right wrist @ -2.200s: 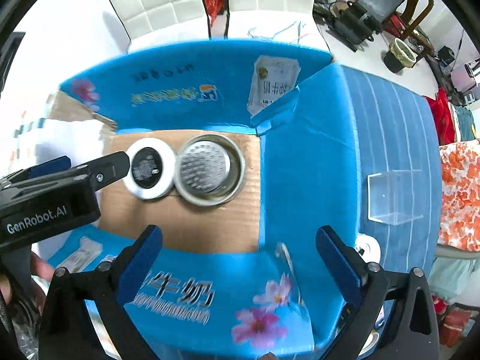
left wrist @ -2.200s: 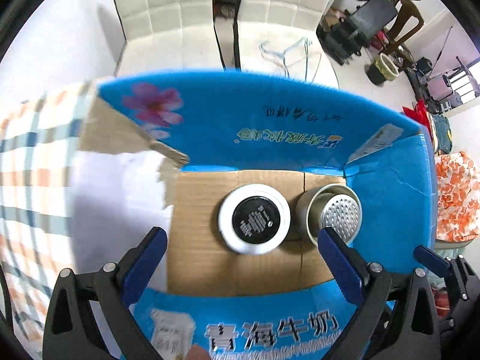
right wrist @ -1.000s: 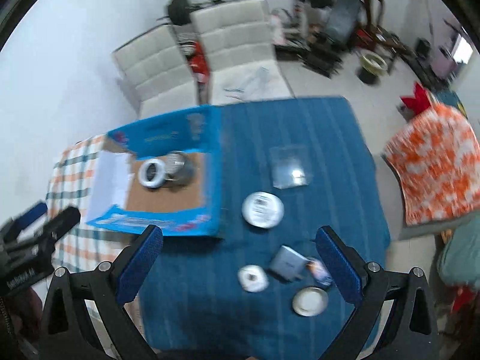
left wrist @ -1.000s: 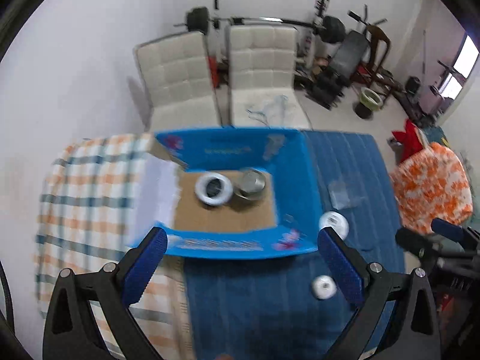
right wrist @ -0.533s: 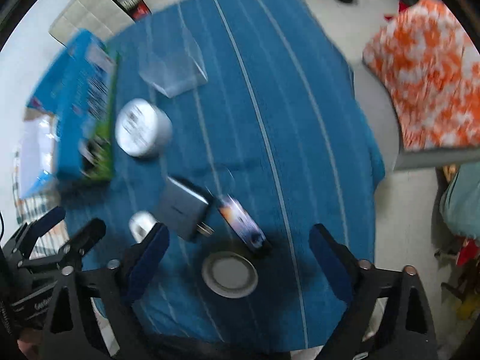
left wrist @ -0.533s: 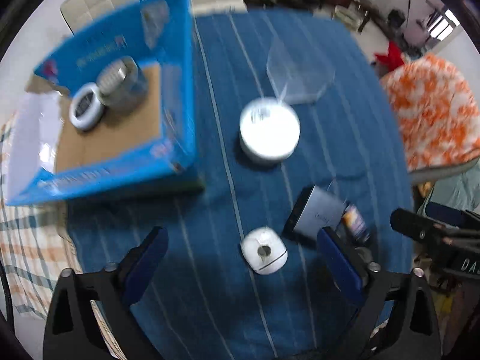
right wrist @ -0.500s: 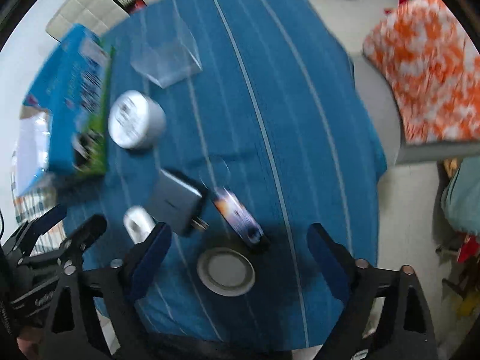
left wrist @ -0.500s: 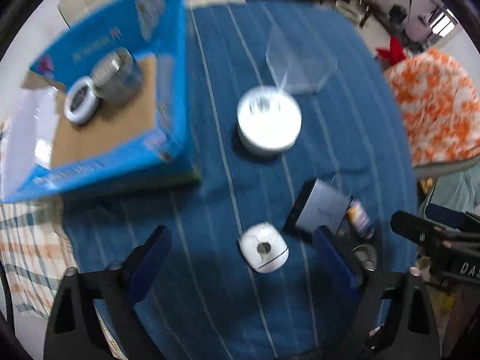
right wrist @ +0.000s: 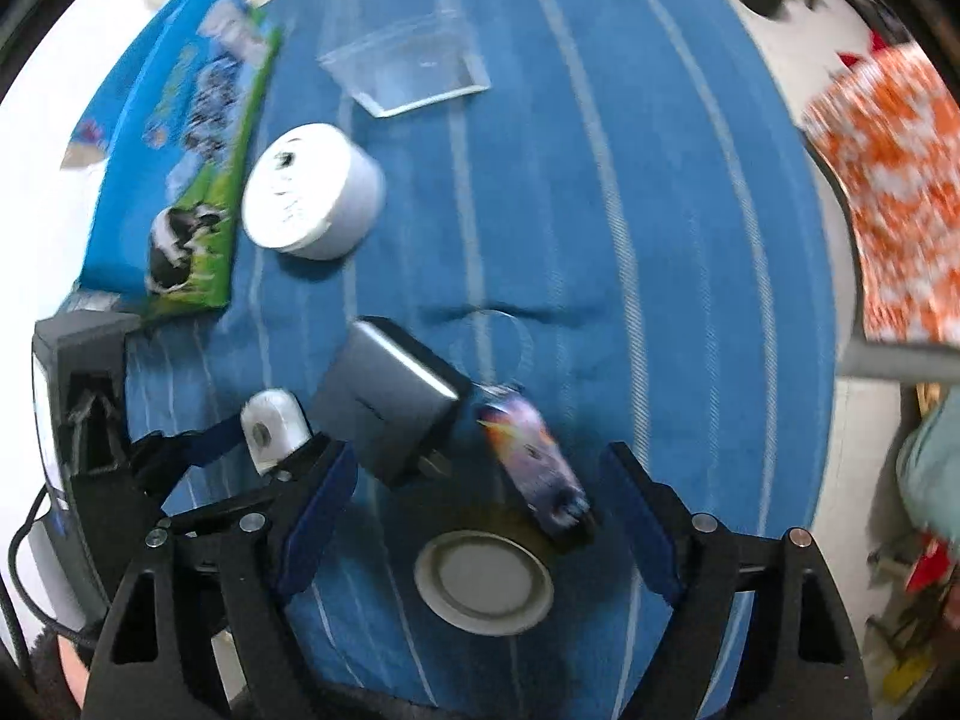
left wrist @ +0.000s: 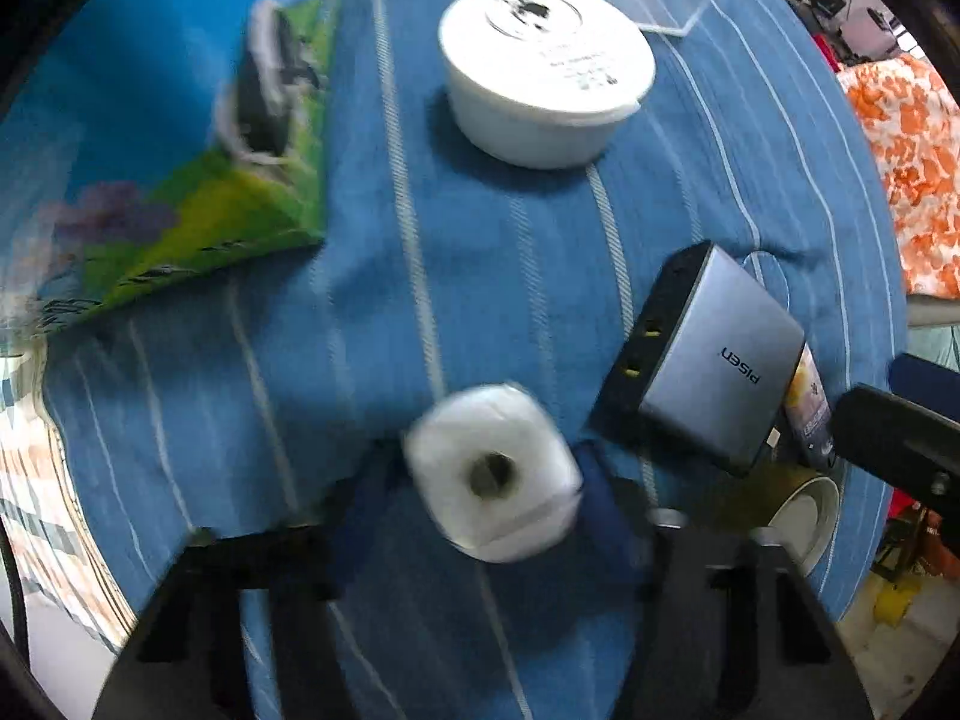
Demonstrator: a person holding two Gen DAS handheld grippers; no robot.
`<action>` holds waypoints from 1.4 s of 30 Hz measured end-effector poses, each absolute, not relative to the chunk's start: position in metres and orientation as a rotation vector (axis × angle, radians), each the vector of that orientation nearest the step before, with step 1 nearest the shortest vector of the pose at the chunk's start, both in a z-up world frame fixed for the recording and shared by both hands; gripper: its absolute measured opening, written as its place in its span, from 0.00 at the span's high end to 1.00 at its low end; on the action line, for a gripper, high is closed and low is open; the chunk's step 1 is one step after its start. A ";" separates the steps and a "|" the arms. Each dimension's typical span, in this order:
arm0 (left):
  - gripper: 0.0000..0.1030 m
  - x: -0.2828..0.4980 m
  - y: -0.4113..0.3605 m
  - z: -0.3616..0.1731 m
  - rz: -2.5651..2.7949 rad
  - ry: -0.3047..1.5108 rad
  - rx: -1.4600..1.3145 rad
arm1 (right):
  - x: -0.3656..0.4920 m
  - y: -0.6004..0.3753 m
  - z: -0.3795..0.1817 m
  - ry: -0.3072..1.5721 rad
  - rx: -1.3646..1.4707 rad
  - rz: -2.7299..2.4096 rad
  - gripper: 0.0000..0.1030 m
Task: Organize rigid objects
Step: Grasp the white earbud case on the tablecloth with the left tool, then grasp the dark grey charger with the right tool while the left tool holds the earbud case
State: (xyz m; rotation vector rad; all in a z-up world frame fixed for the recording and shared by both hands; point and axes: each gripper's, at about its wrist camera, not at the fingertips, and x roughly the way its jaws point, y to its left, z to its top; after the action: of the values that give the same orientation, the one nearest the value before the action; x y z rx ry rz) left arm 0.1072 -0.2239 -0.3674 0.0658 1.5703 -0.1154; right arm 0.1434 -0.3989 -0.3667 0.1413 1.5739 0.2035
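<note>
Closing left gripper [left wrist: 489, 495] around white cube [left wrist: 493, 487] at 6 o'clock, grip unconfirmed through blur; right gripper [right wrist: 477, 516] spread over round lid [right wrist: 483, 581]; next, carry to blue box [left wrist: 150, 120] at 10 o'clock.

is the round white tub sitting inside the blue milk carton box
No, the round white tub stands on the blue striped cloth, outside and beside the blue milk carton box.

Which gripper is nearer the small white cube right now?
Left. The left gripper has its fingers on either side of the small white cube; the right gripper sits beside it, over the round tin.
</note>
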 end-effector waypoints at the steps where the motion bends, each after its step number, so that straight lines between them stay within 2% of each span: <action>1: 0.52 0.106 -0.216 -0.366 -0.116 1.577 0.040 | 0.146 -0.391 -0.367 1.575 0.108 0.225 0.17; 9: 0.52 0.085 -0.164 -0.365 -0.014 1.580 -0.051 | 0.159 -0.324 -0.399 1.641 -0.299 0.337 0.18; 11: 0.52 0.082 -0.163 -0.364 -0.007 1.573 -0.060 | 0.163 -0.320 -0.408 1.672 -0.265 0.323 0.28; 17: 0.52 0.083 -0.161 -0.361 0.008 1.555 -0.098 | 0.175 -0.344 -0.414 1.700 0.051 0.123 0.29; 20: 0.52 0.088 -0.152 -0.360 0.011 1.553 -0.105 | 0.178 -0.337 -0.415 1.694 0.013 0.096 0.27; 22: 0.52 0.088 -0.151 -0.362 0.011 1.551 -0.102 | 0.178 -0.326 -0.414 1.684 -0.025 0.080 0.31; 32: 0.52 0.084 -0.163 -0.348 0.003 1.524 -0.075 | 0.140 -0.333 -0.394 1.631 -0.022 0.077 0.36; 42: 0.52 0.084 -0.163 -0.306 -0.029 1.446 -0.034 | 0.126 -0.331 -0.332 1.529 0.006 0.099 0.40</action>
State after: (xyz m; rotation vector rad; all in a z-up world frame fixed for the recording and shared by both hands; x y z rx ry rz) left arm 0.0843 -0.1627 -0.3055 -0.0336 1.4462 -0.0295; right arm 0.1262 -0.3313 -0.3316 0.0062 1.5286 0.0991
